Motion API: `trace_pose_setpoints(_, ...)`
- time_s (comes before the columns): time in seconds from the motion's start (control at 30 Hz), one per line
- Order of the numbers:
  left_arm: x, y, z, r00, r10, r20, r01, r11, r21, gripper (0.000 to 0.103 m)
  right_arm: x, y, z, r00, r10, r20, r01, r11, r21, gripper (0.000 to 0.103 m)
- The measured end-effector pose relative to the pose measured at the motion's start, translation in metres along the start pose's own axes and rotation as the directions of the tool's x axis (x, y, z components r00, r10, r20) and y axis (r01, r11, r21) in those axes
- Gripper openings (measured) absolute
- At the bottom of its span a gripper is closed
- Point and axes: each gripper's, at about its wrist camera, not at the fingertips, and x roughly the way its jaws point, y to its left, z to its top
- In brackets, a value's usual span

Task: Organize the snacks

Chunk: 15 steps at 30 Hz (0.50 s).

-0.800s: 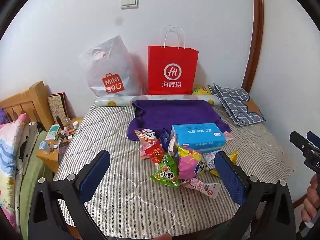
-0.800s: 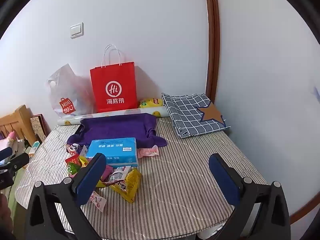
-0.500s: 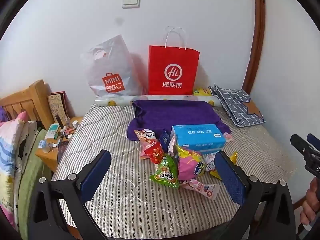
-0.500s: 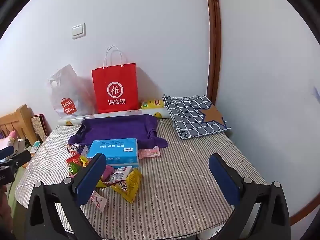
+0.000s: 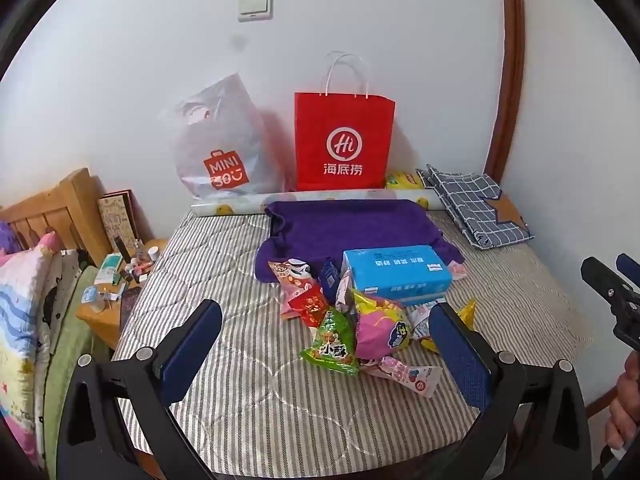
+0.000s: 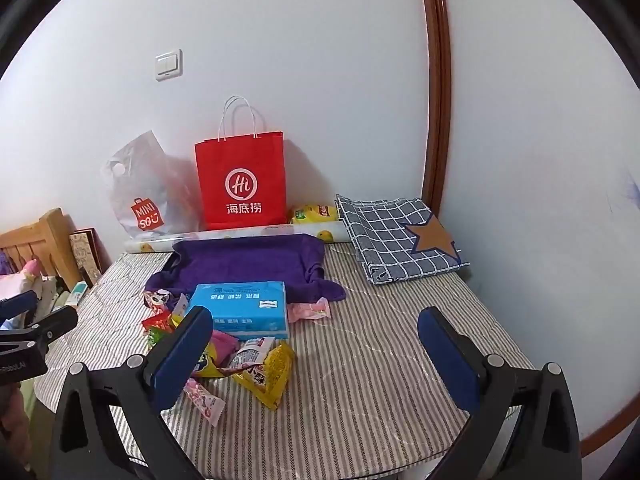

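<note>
Snack packets [image 5: 352, 328]: heaped on the striped mattress [image 5: 224, 272], against the blue tissue box [image 5: 394, 274].
Your left gripper [image 5: 328, 354]: fingers spread, empty, above the near edge.
Your right gripper [image 6: 316, 354]: likewise spread, holding nothing.
Left view only: bedside table [image 5: 116, 292] clutter, green packet [image 5: 332, 346] printed "小酥".
Right view only: full star patch on the checked cloth [image 6: 400, 236].
Writing: red bag [image 5: 344, 140] "Hi 海底捞"; plastic bag [image 5: 224, 148] "MINISO".

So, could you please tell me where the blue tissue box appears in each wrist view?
Left wrist: blue tissue box lies right of centre, behind the snack pile.
Right wrist: it lies left of centre, by the left finger.
Shared landmark: the red paper bag against the wall.
</note>
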Motion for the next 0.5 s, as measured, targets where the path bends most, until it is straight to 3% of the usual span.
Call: trace_pose_setpoints(0.5, -0.0006, -0.0038, -0.0039, 1.0, -0.002, 0.004, 0.002, 1.0, -0.003, 0.103, -0.0041, 0.0004, -0.0006, 1.0, 0.008, 0.011, -0.008, 1.0, 0.004, 0.103)
